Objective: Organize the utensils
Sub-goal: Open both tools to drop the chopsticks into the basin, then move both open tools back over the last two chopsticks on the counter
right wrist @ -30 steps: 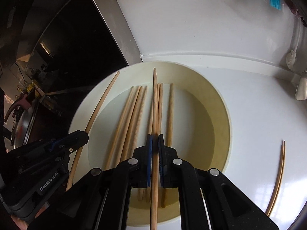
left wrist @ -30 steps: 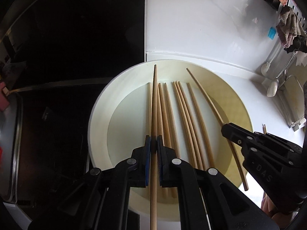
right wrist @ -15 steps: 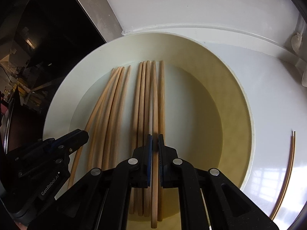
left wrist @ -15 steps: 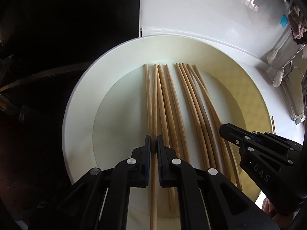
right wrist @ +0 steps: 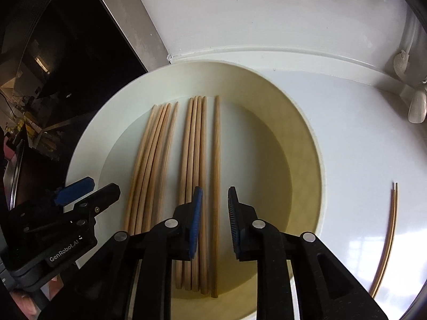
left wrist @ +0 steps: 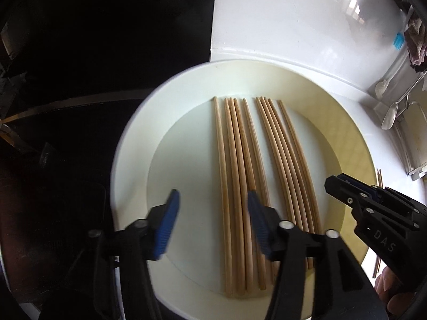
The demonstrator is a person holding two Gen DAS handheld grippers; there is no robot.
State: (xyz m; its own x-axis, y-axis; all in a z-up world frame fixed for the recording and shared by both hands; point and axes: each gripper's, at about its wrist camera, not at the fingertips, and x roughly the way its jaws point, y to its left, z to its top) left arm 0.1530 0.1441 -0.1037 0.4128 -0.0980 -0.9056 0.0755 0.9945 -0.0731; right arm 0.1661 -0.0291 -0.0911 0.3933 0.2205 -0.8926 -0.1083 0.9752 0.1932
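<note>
Several wooden chopsticks lie side by side on a round cream plate (left wrist: 128,160), in a left group (left wrist: 234,160) and a right group (left wrist: 285,160). My left gripper (left wrist: 212,197) hovers over the left group, its jaws opening, and the blue pads touch nothing. In the right wrist view my right gripper (right wrist: 214,190) is also opening over a single chopstick (right wrist: 216,146), which lies flat on the plate (right wrist: 307,138), free of the pads. Each gripper shows in the other's view: the right gripper (left wrist: 339,184) and the left gripper (right wrist: 102,185).
Two thin chopsticks (right wrist: 389,234) lie on the white counter right of the plate. A dark cooktop (left wrist: 80,80) borders the plate on the left. Spoons (left wrist: 389,117) and a rack stand at the far right, and a cloth (left wrist: 416,45) hangs above.
Both grippers were shut on a chopstick each, lowered them onto the plate and opened. The two chopsticks now lie flat among the others.
</note>
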